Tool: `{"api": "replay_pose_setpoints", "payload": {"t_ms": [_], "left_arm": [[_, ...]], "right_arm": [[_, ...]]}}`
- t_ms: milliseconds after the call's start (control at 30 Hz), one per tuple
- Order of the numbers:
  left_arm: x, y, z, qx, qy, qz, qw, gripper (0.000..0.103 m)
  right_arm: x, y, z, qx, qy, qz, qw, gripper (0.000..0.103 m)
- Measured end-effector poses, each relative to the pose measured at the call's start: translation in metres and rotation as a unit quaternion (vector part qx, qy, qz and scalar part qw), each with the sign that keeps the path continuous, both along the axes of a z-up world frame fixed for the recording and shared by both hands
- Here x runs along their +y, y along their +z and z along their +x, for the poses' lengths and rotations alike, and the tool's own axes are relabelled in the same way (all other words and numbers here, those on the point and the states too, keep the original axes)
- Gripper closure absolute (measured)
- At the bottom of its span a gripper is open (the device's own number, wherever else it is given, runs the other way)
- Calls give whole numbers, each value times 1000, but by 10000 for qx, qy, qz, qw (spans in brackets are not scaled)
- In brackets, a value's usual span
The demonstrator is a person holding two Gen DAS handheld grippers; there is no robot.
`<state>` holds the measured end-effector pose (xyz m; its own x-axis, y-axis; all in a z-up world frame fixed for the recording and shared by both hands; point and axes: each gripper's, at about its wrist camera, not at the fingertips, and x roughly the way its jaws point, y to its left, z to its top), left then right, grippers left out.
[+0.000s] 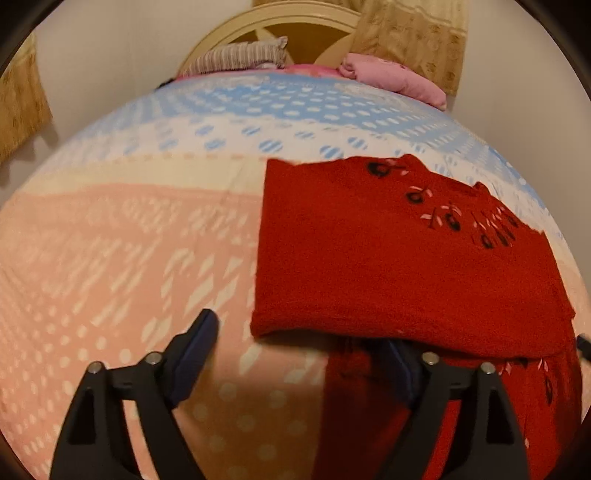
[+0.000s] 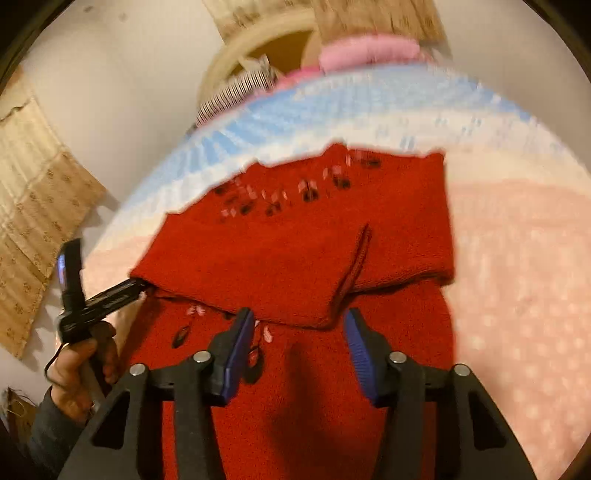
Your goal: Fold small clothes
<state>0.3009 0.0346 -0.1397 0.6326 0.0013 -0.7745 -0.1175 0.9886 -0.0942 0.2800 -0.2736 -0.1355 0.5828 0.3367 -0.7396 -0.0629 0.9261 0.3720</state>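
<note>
**Red sweater half-folded on the bed, both grippers open**

Two grippers and one garment are in view. Nearest in the left wrist view, the left gripper (image 1: 299, 343) stands with its fingers spread wide and nothing between them; its right finger is partly hidden under the near fold of the red knitted sweater (image 1: 399, 258), so contact there cannot be told. In the right wrist view the right gripper (image 2: 299, 325) is likewise wide open, its two blue pads (image 2: 236, 354) poised over the sweater's lower part, just before the folded edge, gripping nothing. The person's left hand (image 2: 79, 369) shows at that view's left, holding the other tool at the sweater's near-left corner.

The sweater lies on the bedspread (image 1: 129, 258), which is banded pink nearest, then cream, then blue with white dots. Its far portion is doubled over the near portion, the fold line running left to right. Black and pink embroidered motifs (image 1: 450, 210) sit along the far edge, and the long axis runs from the near edge of the bed away toward the headboard (image 1: 280, 22).

Beyond the sweater, at the head of the bed, lie one striped pillow (image 1: 240, 55) and one pink bundle of bedding (image 1: 391, 74). Pale walls and beige patterned curtains (image 1: 410, 33) close the room.
</note>
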Motion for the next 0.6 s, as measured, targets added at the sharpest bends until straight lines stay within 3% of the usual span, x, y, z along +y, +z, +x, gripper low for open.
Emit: {"api": "replay_pose_setpoints", "payload": {"t_ms": [67,133,433,600], "left_arm": [[8,-6,-4,48,108,-194,9997,7],[8,-7,-5,54,108,-194,9997,6],[8,-8,0,108,162,-136,9997,2],[10,-9,1,105,172,-168,9997,2]], "right_arm": [[2,-9,10,150,-80,-28,9999,88],[2,-11,11,112,-135,-61,9998,93],[-12,48,-9,-589,-252,-614,9961,96],[-32,33,-13,-374,-500,-744,9953,96]]}}
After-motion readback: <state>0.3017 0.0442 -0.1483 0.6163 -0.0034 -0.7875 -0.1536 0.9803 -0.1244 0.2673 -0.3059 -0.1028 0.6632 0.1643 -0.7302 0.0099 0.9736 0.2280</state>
